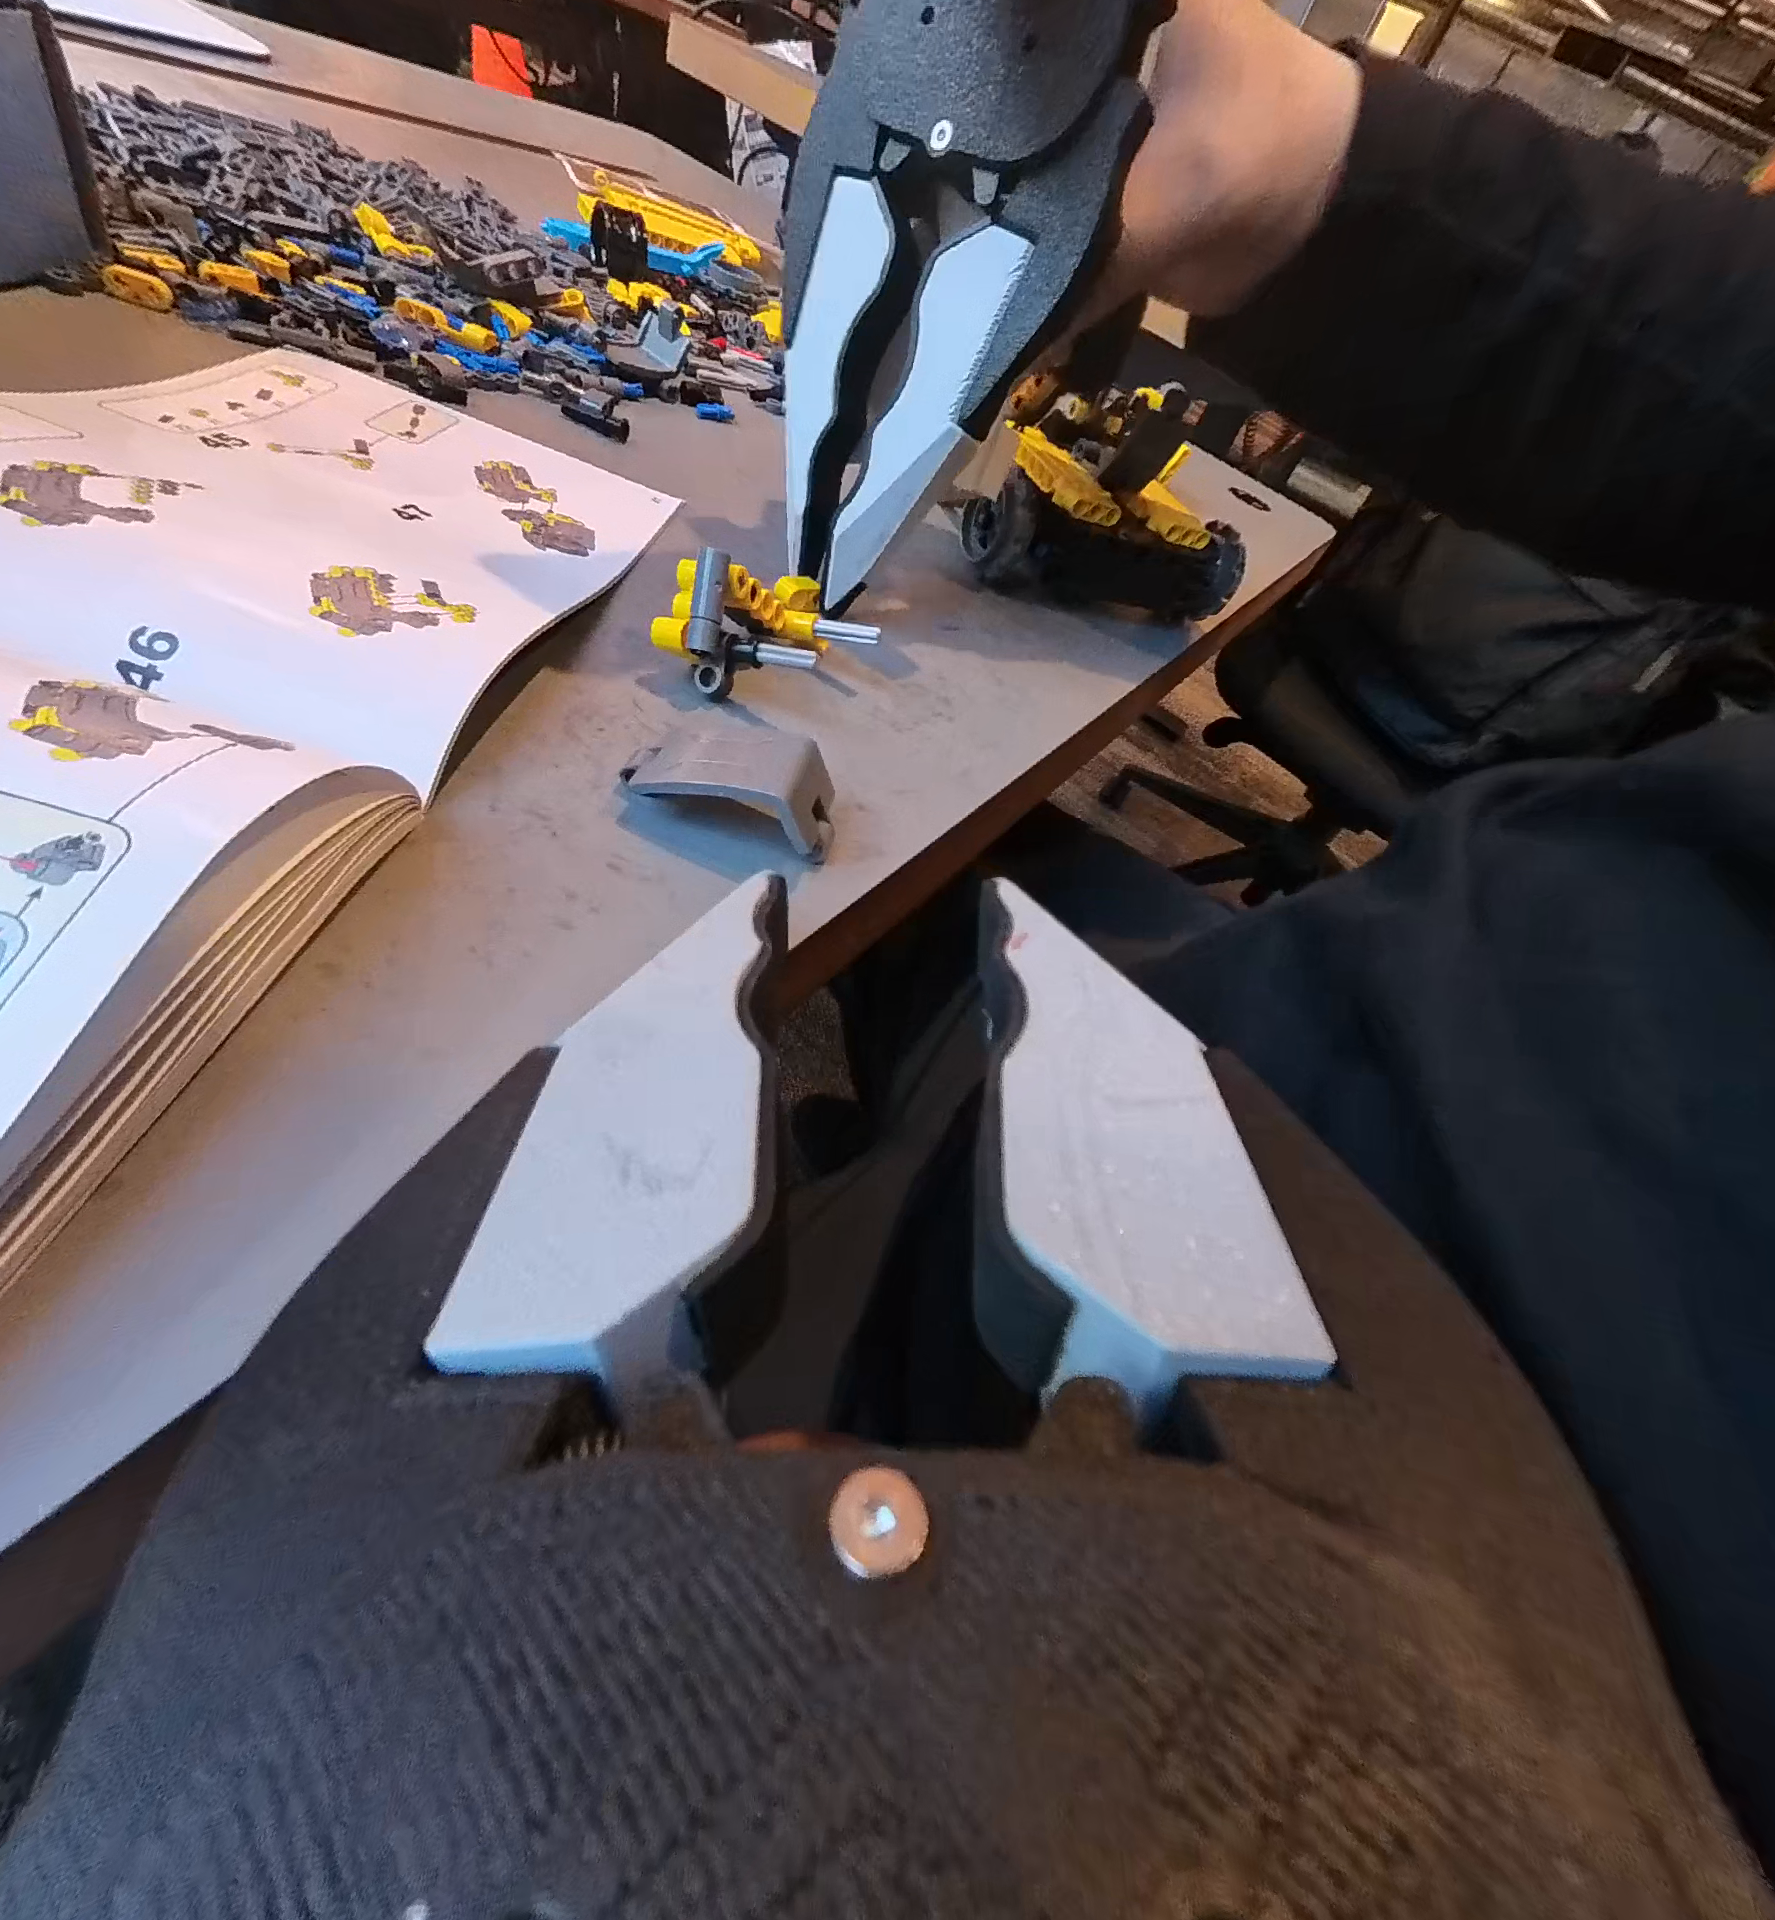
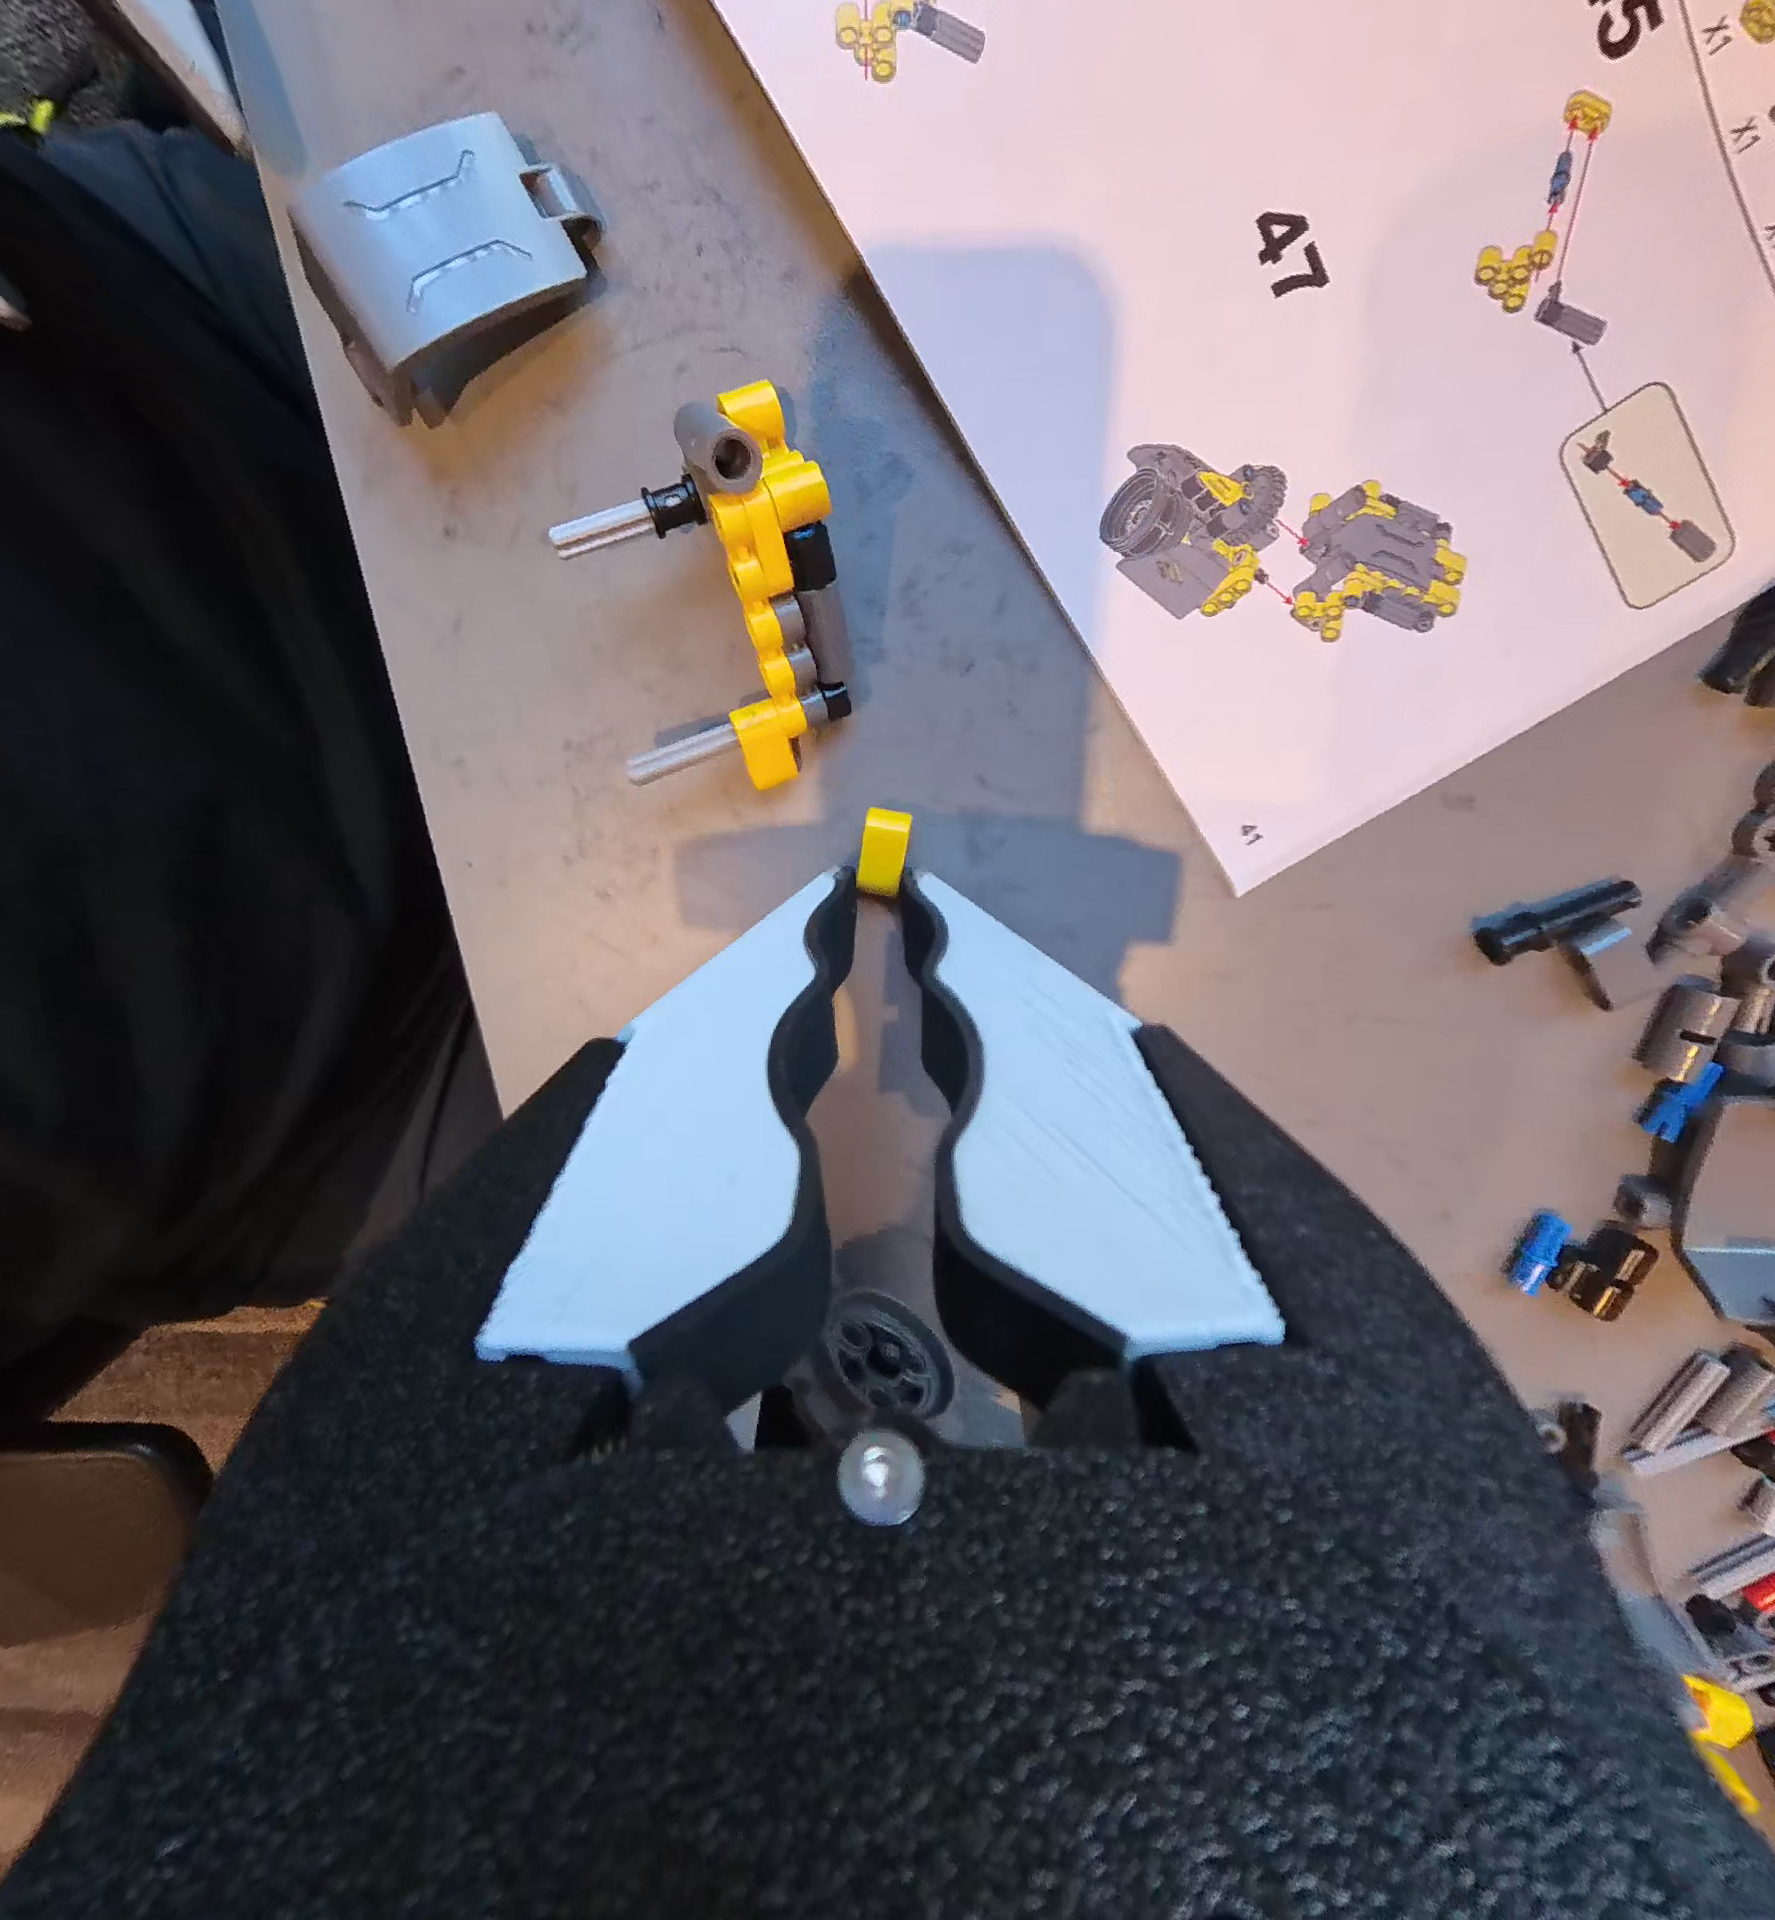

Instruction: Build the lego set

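Observation:
My right gripper is shut on a small yellow piece, tips down just above the grey table. It also shows in the left wrist view, held by a hand. Just beyond it lies a yellow and grey sub-assembly with two light grey axles sticking out; it also shows in the left wrist view. A curved grey panel lies farther on, near the table edge. My left gripper is open and empty, low at the table's front edge, close to the grey panel.
An open instruction booklet lies on the left. A large pile of loose black, grey, yellow and blue parts lies behind it. A yellow wheeled model stands near the table corner. A black office chair stands beyond the edge. About 15 cm separates my left fingertips from my right.

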`<state>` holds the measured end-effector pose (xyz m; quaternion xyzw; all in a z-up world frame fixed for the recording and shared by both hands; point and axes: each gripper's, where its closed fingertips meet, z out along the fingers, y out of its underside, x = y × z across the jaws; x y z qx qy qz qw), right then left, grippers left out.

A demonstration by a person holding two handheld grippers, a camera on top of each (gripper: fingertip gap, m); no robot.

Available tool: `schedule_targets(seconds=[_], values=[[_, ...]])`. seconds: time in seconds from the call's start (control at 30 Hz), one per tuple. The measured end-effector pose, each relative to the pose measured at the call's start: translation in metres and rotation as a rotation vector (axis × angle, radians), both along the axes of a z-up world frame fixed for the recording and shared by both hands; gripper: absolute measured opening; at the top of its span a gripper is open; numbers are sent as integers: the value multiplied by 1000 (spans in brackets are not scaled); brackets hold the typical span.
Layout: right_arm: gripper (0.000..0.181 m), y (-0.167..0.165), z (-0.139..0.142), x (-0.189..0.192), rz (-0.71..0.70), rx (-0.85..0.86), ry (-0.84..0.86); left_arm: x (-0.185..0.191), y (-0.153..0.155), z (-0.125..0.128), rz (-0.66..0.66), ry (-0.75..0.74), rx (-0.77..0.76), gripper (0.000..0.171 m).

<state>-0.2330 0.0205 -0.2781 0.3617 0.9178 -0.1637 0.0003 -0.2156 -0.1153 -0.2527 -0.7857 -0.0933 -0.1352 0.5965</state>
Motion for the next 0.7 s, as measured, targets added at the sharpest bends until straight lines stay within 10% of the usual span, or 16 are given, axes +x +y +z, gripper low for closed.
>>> schedule_targets(seconds=[0.7], values=[[8, -50, 16, 16, -72, -85, 122, 6, 3, -6, -15, -14, -30, 34]])
